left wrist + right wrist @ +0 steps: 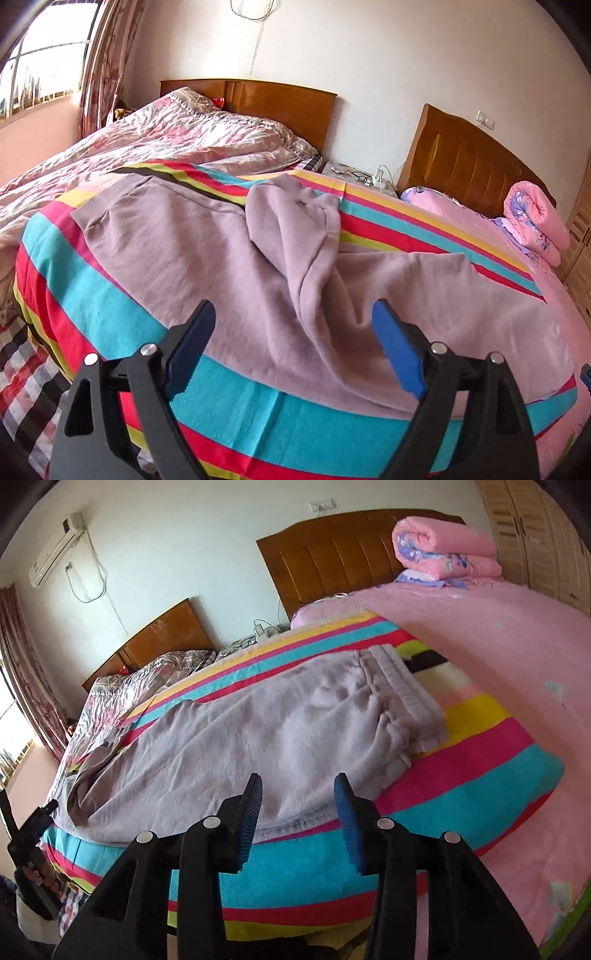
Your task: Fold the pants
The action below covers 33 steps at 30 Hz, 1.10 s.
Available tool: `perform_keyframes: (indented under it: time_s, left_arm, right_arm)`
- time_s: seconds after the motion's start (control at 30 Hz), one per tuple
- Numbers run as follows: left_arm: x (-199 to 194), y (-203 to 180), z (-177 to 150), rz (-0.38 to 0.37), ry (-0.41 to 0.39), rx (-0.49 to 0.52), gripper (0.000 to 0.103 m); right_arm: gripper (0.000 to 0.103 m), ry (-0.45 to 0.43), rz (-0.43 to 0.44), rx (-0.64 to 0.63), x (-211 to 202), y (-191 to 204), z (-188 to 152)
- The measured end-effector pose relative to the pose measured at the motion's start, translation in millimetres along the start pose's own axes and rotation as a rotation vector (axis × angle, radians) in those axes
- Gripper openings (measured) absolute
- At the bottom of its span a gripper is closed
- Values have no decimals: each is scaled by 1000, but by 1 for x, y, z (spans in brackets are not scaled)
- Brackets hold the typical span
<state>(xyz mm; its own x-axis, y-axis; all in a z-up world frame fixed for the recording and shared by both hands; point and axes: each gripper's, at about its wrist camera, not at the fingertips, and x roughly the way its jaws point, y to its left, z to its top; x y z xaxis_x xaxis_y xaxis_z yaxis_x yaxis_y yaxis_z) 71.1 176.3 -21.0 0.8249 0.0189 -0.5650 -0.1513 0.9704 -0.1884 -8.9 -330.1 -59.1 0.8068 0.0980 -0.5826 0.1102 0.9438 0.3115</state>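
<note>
Mauve fleece pants (221,251) lie spread across a striped blanket (92,295) on the bed. One part is bunched up in a raised fold (291,221) near the middle. My left gripper (293,308) hovers over the near edge of the pants, jaws wide open with nothing between the blue pads. In the right wrist view the pants (258,731) run from the ribbed waistband (406,686) on the right to a rumpled leg end (85,797) on the left. My right gripper (298,780) is open just above the near hem and holds nothing.
The striped blanket (480,775) lies on a pink bedsheet (498,646), with a rolled pink quilt (443,550) by the wooden headboard (332,554). A second bed with a crumpled quilt (166,136) stands to the left. Between them is a nightstand with cables (362,175). A wardrobe (535,535) stands on the right.
</note>
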Motion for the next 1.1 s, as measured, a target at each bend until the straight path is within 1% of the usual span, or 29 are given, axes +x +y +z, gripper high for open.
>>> perform_keyframes:
  time_s: [0.03, 0.1, 0.17, 0.2, 0.23, 0.27, 0.3, 0.33, 0.37, 0.4, 0.43, 0.47, 0.5, 0.53, 0.57, 0.63, 0.7, 0.73, 0.77, 0.8, 0.87, 0.9, 1.0, 1.03, 1.1]
  left_arm:
    - [-2, -11, 3, -14, -5, 34, 94]
    - [2, -35, 6, -32, 2, 121, 96]
    - [18, -55, 1, -45, 48, 190, 96]
    - [29, -62, -4, -49, 81, 213, 96]
    - [40, -67, -10, -51, 113, 227, 96]
    - [51, -69, -17, -51, 148, 239, 96]
    - [61, -67, -25, -38, 182, 251, 96]
    - [68, -65, -30, -16, 211, 255, 96]
    - [69, -61, -33, -15, 219, 249, 96]
    - [65, -56, -34, -40, 209, 235, 96]
    - [58, -49, -32, -67, 191, 217, 96]
    - [48, -41, -29, -89, 162, 193, 96]
    - [38, -31, -25, -107, 124, 163, 98]
    - [29, -20, -21, -117, 87, 130, 102]
    - [23, -7, -18, -113, 59, 95, 102]
    - [19, 18, -11, -50, 53, 31, 102]
    - [20, 43, -6, 5, 62, -24, 102]
    - [19, 56, -4, 31, 70, -48, 102]
    - [20, 66, -2, 54, 78, -67, 102]
    - [20, 74, 0, 69, 83, -84, 102]
    - [17, 88, 4, 80, 81, -101, 102]
    - [16, 93, 6, 87, 76, -105, 102]
    - [24, 106, 13, 85, 95, -113, 102]
    - [30, 108, 16, 94, 108, -108, 102]
    - [40, 113, 23, 106, 126, -95, 102]
  right_arm:
    - [51, -5, -3, -60, 4, 11, 6]
    - [56, -20, -46, -151, 19, 25, 14]
    - [57, 3, -108, -185, 41, 26, 20]
    - [57, 19, -141, -182, 52, 21, 19]
    - [58, 48, -180, -170, 64, 11, 15]
    - [58, 112, -196, -147, 75, -4, 7]
    - [57, 140, -172, -136, 82, -14, -1]
    - [57, 94, -155, -159, 77, -16, -6]
    - [57, 105, -158, -171, 74, -16, -7]
    - [58, 112, -170, -167, 70, -14, -5]
    - [60, 116, -177, -148, 66, -10, 1]
    - [60, 104, -162, -135, 59, -3, 8]
    - [60, 87, -130, -143, 55, 8, 16]
    - [61, 78, -101, -168, 53, 24, 25]
    - [62, 76, -67, -208, 53, 45, 33]
    - [66, 99, 45, -297, 65, 88, 46]
    - [67, 141, 187, -360, 82, 133, 55]
    - [67, 171, 245, -372, 94, 153, 60]
    - [67, 219, 306, -369, 110, 173, 64]
    - [67, 275, 379, -350, 128, 192, 67]
    - [67, 377, 525, -271, 167, 227, 76]
    - [67, 431, 566, -229, 188, 245, 79]
    - [66, 545, 621, -151, 253, 298, 87]
    - [65, 587, 635, -118, 275, 314, 88]
    - [63, 657, 626, -81, 314, 345, 88]
